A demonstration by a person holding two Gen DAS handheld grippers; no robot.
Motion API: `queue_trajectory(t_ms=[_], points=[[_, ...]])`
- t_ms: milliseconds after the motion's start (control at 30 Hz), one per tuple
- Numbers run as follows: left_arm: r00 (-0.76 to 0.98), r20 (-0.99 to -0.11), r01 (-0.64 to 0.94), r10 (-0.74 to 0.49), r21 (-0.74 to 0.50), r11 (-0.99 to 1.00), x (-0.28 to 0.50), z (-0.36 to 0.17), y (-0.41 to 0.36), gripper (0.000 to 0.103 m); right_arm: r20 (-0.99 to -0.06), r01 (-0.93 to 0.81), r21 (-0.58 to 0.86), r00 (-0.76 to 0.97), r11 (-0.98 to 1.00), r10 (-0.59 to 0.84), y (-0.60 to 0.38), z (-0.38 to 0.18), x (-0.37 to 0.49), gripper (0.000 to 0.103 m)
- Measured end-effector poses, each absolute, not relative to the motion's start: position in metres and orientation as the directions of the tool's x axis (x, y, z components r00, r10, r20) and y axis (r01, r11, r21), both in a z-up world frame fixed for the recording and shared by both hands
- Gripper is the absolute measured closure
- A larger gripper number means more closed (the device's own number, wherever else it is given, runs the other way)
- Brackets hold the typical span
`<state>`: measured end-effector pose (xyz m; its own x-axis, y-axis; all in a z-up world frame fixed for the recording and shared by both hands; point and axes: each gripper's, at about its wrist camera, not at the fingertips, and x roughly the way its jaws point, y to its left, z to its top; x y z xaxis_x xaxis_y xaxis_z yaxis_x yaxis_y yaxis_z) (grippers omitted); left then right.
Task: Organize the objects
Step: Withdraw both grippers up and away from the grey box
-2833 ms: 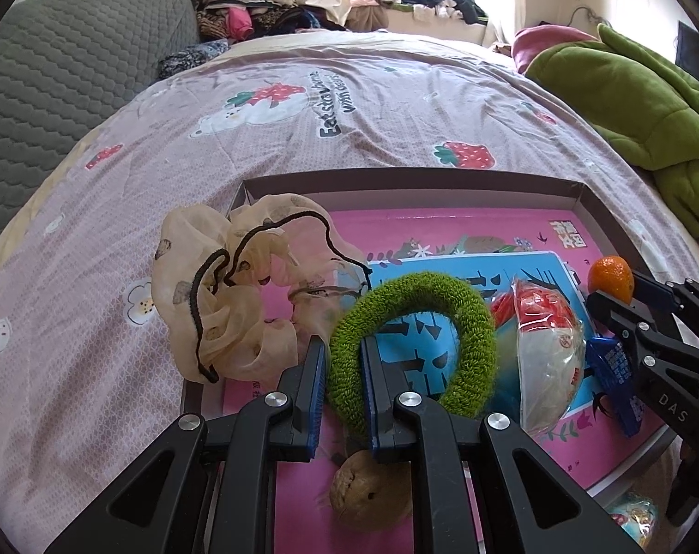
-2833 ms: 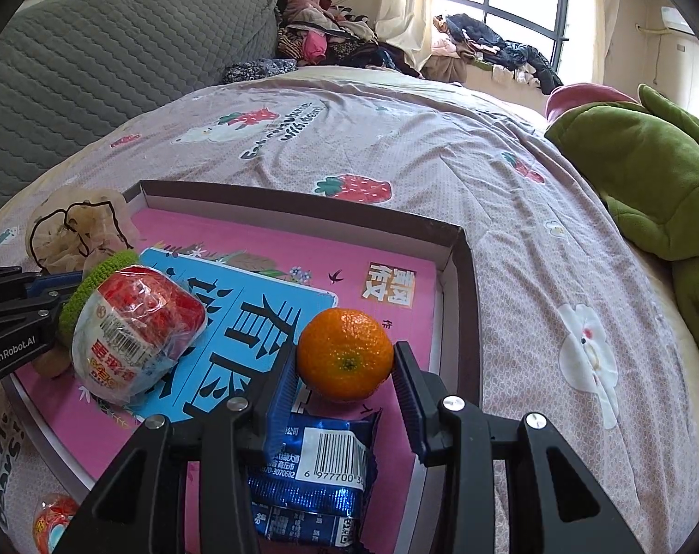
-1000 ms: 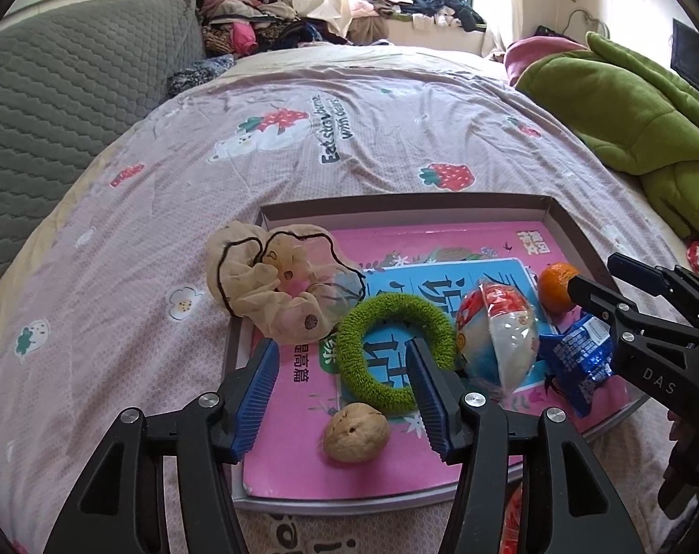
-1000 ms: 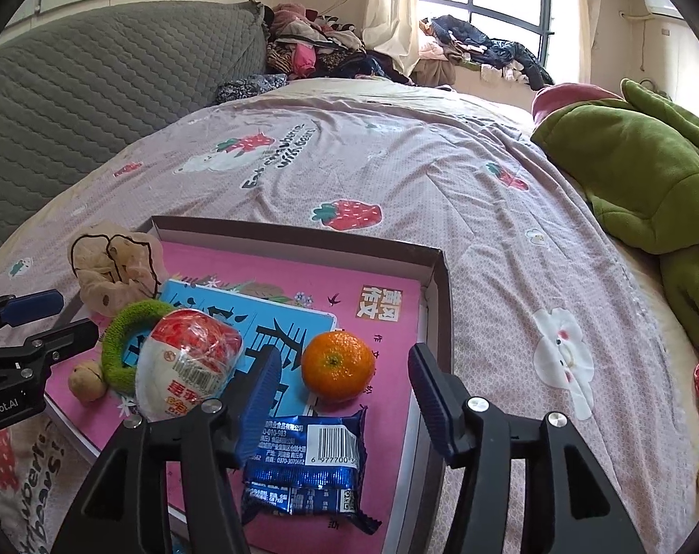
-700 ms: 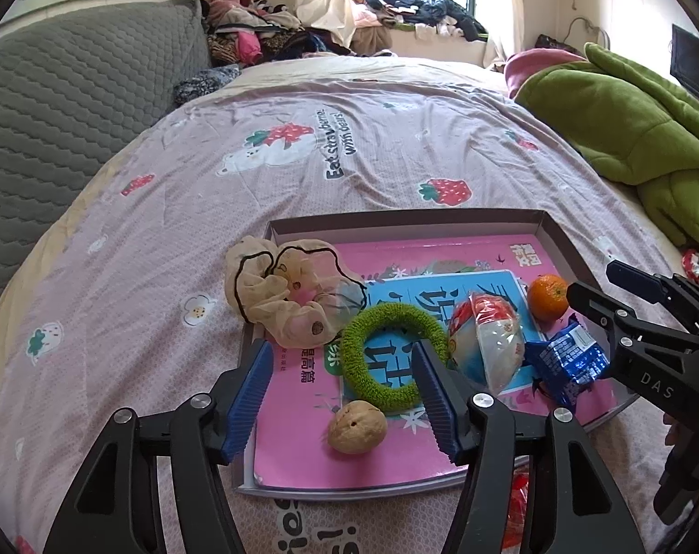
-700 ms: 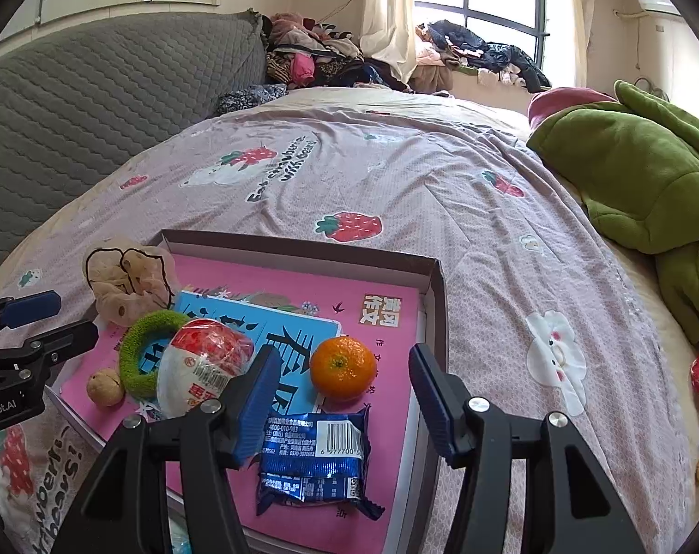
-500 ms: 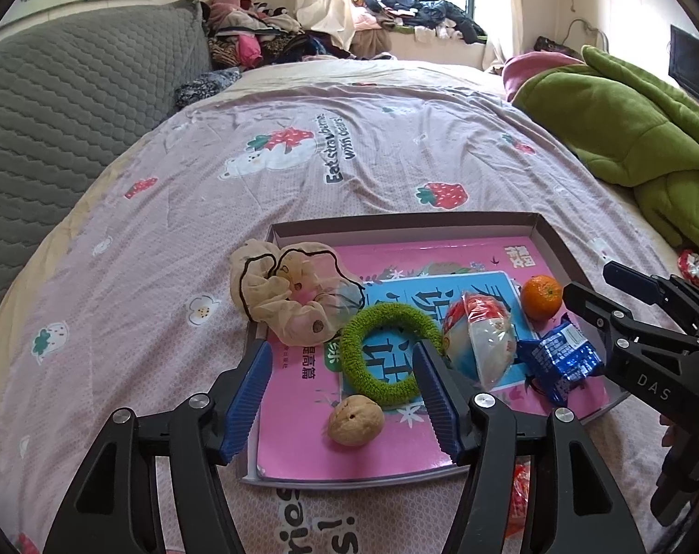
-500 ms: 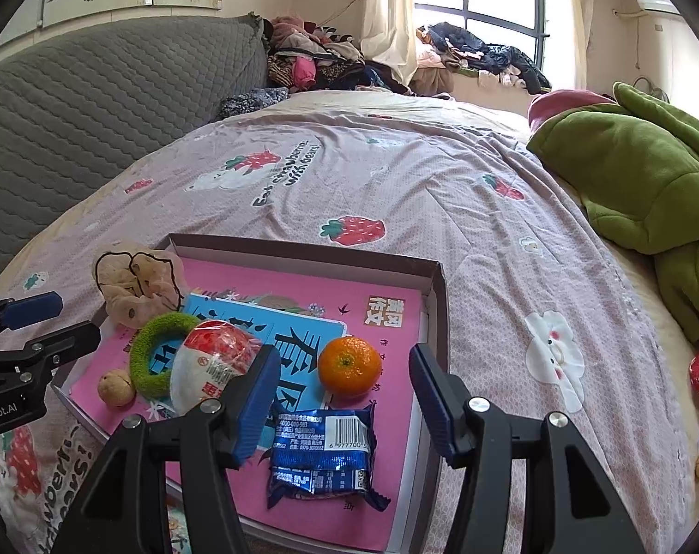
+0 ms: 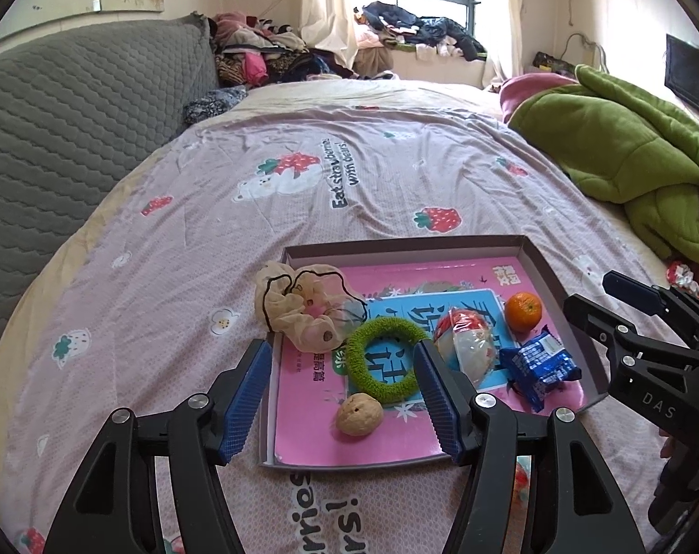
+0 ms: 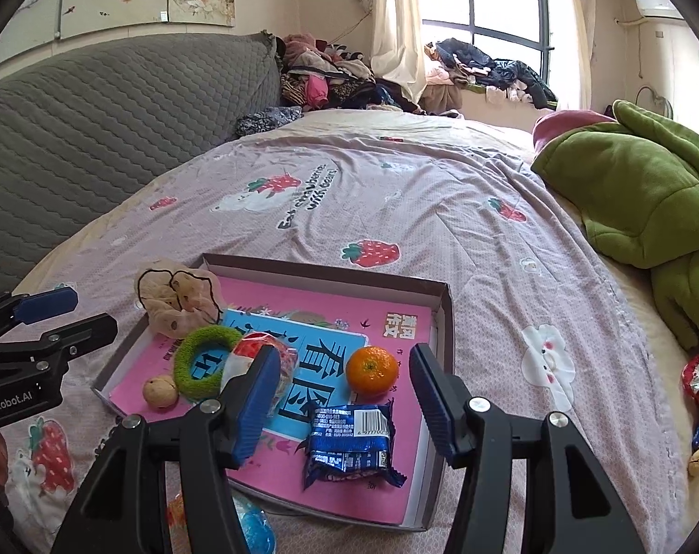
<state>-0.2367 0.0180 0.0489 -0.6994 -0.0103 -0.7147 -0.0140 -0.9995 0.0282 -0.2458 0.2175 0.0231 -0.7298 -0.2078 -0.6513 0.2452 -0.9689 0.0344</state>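
Left gripper (image 9: 342, 399): we see the jaws wide apart, nothing held, above the tray's (image 9: 395, 249) near-left corner.
Right gripper (image 10: 340, 399): spread, empty, over the tray's near-right side.
Items: all on the tray, which sits on the bed (image 9: 211, 212).
Risk: beige scrunchie (image 9: 303, 304) overhangs the left rim; we judge a nudge could drop it.
Risk: mandarin (image 10: 371, 370) is round, may roll.
Textures: green scrunchie (image 9: 382, 360) fuzzy; blue packet (image 10: 349, 441) crinkly foil; walnut (image 9: 359, 414) hard, wrinkled.
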Motion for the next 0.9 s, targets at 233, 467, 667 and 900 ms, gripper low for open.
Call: queue_trajectory(t_ms=[233, 467, 667, 900], points=[[-0.718, -0.696, -0.019, -0.002, 0.022, -1.000, -0.219, 0.061, 0.019, 0.036, -0.626, 0.267, 0.037, -0.745, -0.963, -0.231, 0.214, 0.040, -0.228, 0.045], [-0.726, -0.688, -0.031, 0.017, 0.007, -1.000, -0.205, 0.069, 0.020, 0.032, -0.600, 0.283, 0.068, -0.755, -0.957, -0.266, 0.216, 0.053, -0.204, 0.040], [-0.734, -0.679, -0.036, 0.022, 0.006, -0.999, -0.189, 0.075, 0.021, 0.032, -0.590, 0.300, 0.059, -0.759, -0.952, -0.276, 0.212, 0.060, -0.183, 0.039], [-0.743, -0.669, -0.042, 0.019, 0.019, -0.999, -0.167, 0.082, 0.020, 0.032, -0.587, 0.319, 0.032, -0.761, -0.947, -0.276, 0.208, 0.063, -0.162, 0.039]])
